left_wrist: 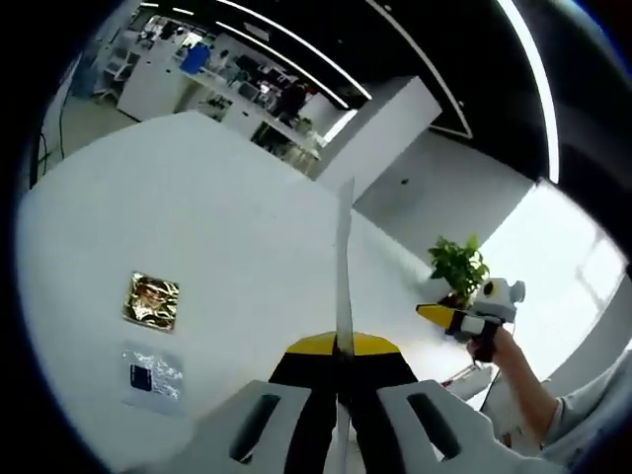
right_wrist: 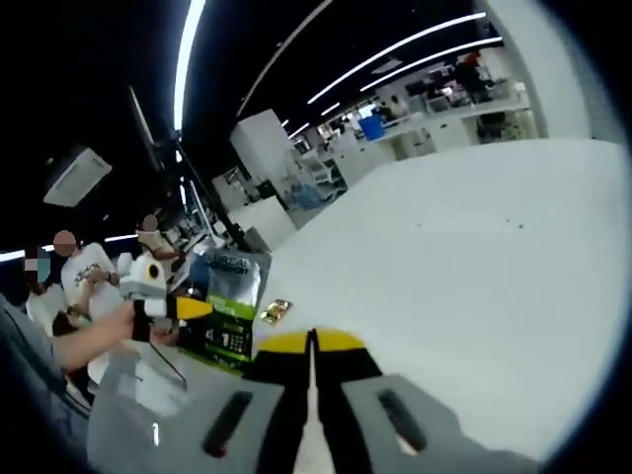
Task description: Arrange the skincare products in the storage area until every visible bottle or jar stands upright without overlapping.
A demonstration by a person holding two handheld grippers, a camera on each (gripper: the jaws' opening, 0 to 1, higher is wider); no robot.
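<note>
Left gripper (left_wrist: 341, 346) clamped shut on a green-and-black packet (right_wrist: 229, 301), held up off the white table (left_wrist: 227, 227); seen edge-on as a thin upright strip in the left gripper view, broad face showing in the right gripper view. Right gripper (right_wrist: 312, 343) with yellow-tipped jaws pressed together, nothing visible between them, raised in a hand (left_wrist: 499, 348) near a potted plant (left_wrist: 457, 265). Lying flat on the table: a gold foil sachet (left_wrist: 153, 299) and, just beside it, a silver sachet (left_wrist: 151, 375) with a dark label.
</note>
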